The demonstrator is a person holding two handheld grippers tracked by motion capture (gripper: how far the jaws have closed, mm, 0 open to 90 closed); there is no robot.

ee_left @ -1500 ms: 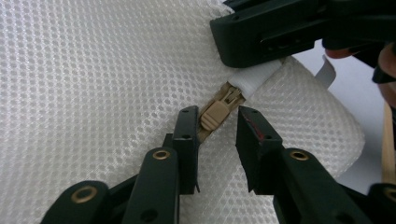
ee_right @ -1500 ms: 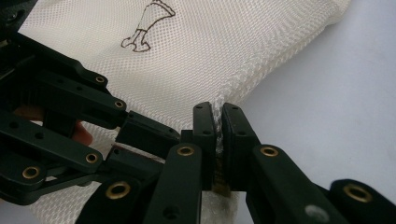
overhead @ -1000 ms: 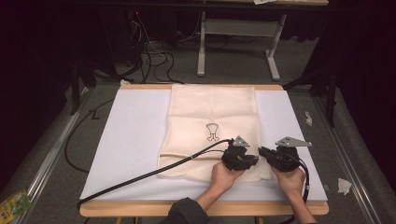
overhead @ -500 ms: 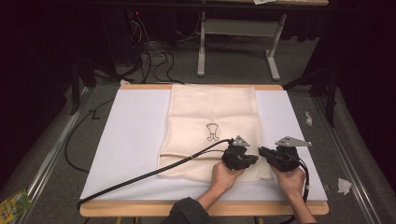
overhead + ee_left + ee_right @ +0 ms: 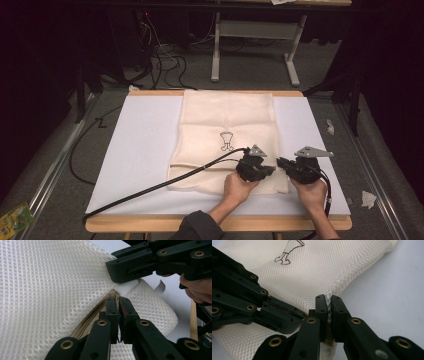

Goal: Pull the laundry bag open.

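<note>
Mesh bag [image 5: 227,135] lies on the table [image 5: 145,150], both tongs seemingly at its near-right corner.

a wooden-edged table [image 5: 150,224] covered by a white sheet stands on a grey carpeted floor [image 5: 250,75]. beyond its far edge is a pale grey metal table frame with two legs on flat feet [image 5: 292,60], and black cables [image 5: 160,55] tangle on the floor to its left. the surroundings are dark. scraps of crumpled white paper [image 5: 368,199] lie on the right; a green-yellow packet [image 5: 15,219] lies at the lower left.
</note>
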